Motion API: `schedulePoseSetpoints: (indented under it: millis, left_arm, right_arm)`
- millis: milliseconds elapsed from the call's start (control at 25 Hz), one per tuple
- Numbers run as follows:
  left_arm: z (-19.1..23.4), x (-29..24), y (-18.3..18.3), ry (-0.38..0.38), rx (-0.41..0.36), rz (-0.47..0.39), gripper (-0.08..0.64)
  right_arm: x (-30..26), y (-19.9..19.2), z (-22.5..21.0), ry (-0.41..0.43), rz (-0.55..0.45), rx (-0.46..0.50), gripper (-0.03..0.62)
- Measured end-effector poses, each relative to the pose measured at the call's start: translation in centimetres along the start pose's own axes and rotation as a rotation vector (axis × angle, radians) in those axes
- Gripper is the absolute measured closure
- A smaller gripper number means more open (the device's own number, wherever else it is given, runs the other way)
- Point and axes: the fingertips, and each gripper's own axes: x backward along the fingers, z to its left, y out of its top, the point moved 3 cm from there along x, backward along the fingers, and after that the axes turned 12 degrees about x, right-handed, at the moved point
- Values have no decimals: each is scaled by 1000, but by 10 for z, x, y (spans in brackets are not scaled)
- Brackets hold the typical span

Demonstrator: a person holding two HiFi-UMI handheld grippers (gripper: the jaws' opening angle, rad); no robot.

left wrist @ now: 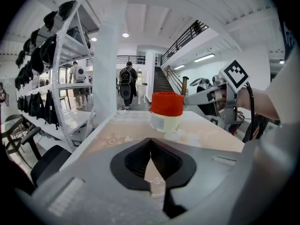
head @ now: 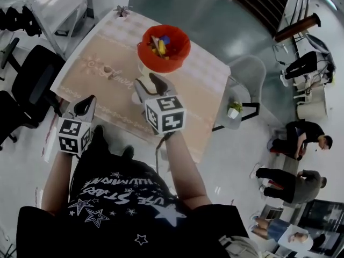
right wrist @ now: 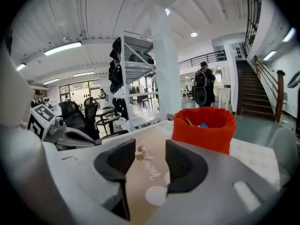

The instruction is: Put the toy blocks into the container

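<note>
Head view: table [head: 102, 85] with patterned cloth. Container [head: 148, 55] stands at the middle of the far edge, red on top. Blocks [head: 160, 43] lie inside it, yellow and blue among them. No loose blocks seen on the cloth.

Left gripper [head: 86, 106] hangs over the near edge, close to the near-left corner, well apart from the container. Right gripper [head: 150, 84] is over the table's middle, jaws pointing at the container, just short of it and not touching.

Left gripper view: left gripper [left wrist: 150, 142] clenched, pad tips meeting, nothing between them. Container [left wrist: 166, 104] is ahead across the cloth, with a pale tub below the red upper part. Right gripper [left wrist: 197, 97] reaches in from the right beside it.

Right gripper view: right gripper [right wrist: 150, 149] released, jaws apart, only cloth showing in the gap. Container [right wrist: 201, 130] is ahead and slightly right, with block [right wrist: 197, 123] tips just over its rim. Left gripper [right wrist: 79, 137] is low at the left, near the table edge.

Potted plant [head: 234, 109] sits on a grey chair off the table's right corner.
</note>
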Motion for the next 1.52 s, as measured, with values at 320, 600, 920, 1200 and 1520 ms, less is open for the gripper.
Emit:
schedulePoseSetpoints:
  millis: [320, 600, 920, 1200, 1520]
  left_arm:
    - [32, -5, 3, -18, 8, 18, 549]
    - [69, -29, 16, -74, -10, 44, 549]
    - [109, -50, 24, -126, -16, 82, 549]
    - [138, -62, 20, -172, -18, 120, 549]
    - [165, -74, 16, -227, -28, 157, 549]
  right_arm:
    - [-47, -13, 42, 71, 88, 28, 388]
    - [-95, -22, 60, 72, 162, 25, 388]
    - [-141, -38, 74, 63, 267, 11, 388]
    - [-177, -61, 84, 26, 362, 6, 388]
    - [-201, -73, 85, -57, 469, 91, 388]
